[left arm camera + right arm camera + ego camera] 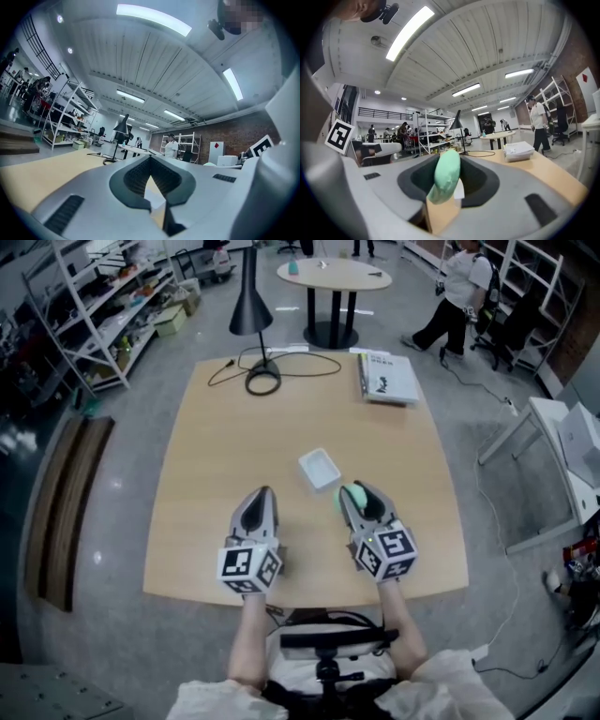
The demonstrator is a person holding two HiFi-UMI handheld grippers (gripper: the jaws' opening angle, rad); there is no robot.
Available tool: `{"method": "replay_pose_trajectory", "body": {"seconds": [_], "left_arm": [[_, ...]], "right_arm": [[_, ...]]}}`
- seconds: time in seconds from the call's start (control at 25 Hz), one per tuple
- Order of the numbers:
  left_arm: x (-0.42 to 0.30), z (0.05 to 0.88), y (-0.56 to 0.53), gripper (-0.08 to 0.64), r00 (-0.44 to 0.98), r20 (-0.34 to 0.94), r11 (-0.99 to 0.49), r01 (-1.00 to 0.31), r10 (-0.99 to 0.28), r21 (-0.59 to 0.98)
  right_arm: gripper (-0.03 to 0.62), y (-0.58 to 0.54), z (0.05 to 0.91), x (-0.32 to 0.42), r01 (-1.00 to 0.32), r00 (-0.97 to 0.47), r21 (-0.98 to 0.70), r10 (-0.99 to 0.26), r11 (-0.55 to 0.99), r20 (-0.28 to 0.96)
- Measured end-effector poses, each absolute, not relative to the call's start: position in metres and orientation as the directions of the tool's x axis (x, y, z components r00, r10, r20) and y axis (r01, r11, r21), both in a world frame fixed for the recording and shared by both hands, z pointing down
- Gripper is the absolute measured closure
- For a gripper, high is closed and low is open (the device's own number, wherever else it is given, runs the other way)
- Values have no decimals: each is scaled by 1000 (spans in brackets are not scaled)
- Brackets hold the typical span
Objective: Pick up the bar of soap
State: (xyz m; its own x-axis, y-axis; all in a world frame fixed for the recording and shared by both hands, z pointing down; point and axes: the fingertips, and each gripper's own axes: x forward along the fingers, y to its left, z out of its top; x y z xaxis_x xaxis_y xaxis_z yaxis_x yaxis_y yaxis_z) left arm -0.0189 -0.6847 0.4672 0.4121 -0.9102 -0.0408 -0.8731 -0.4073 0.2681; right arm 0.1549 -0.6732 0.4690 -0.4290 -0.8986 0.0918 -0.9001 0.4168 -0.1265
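Right tongs [357, 494] are clamped on the green bar of soap [446, 174], edgewise, near the white dish [319, 469]. Left tongs [262, 495] are closed and empty. Risk: slick soap, narrow bite, so 1 twist could squirt it onto the surface [216, 446].

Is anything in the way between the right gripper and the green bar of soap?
Nothing visible. The bar of soap sits gripped between the right gripper's jaws; the white dish lies on the table beyond it.
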Motion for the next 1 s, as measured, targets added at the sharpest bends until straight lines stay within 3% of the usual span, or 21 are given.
{"method": "replay_pose_trajectory", "body": {"seconds": [0.28, 0.72, 1.0], "left_arm": [[-47, 458, -627, 554, 433, -77, -437, -862, -898, 256], [-140, 476, -450, 555, 430, -4, -420, -879, -903, 225], [-175, 453, -403, 555, 362, -84, -369, -878, -929, 303]], "right_arm": [[454, -616, 452, 126, -907, -412, -118, -909, 403, 60], [454, -463, 469, 45, -908, -388, -205, -918, 366, 78], [454, -406, 445, 15, -895, -435, -138, -899, 425, 56]]}}
